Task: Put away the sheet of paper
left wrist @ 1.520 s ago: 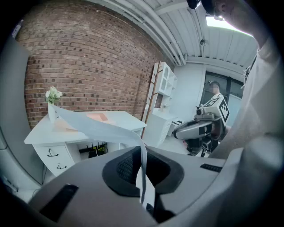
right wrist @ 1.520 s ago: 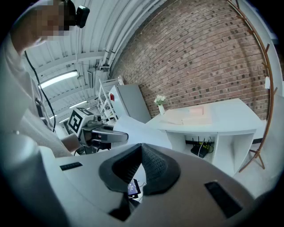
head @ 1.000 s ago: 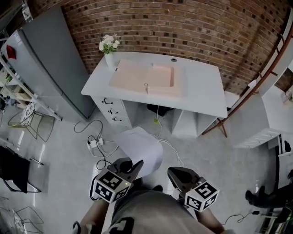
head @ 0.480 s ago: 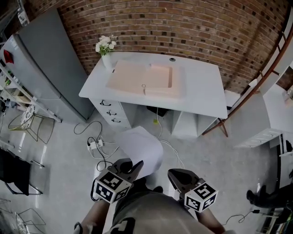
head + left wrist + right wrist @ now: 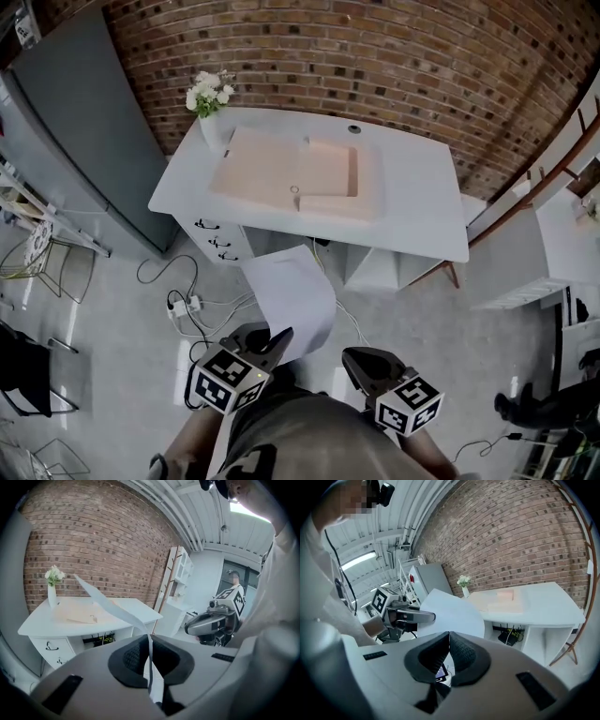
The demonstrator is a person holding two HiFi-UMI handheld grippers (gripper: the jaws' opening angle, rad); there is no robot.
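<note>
- The left gripper (image 5: 274, 337) is pinching the near edge of the sheet of paper (image 5: 291, 292); in the left gripper view both pads are pressing on the paper with no gap showing.
- The sheet is standing out from the jaws and curving upward, hanging in the air over the floor in front of the white desk (image 5: 417, 202), clear of its front edge.
- The right gripper (image 5: 359, 360) is hovering just beside the left one, its fingers resting together with nothing between them.
- A pink folder (image 5: 295, 173) is lying open on the desk's left half, reaching toward the back edge.
- A vase of white flowers (image 5: 208, 105) is standing at the desk's back left corner.
- Cables and a power strip (image 5: 183, 304) are lying on the floor beside the desk's drawers.
</note>
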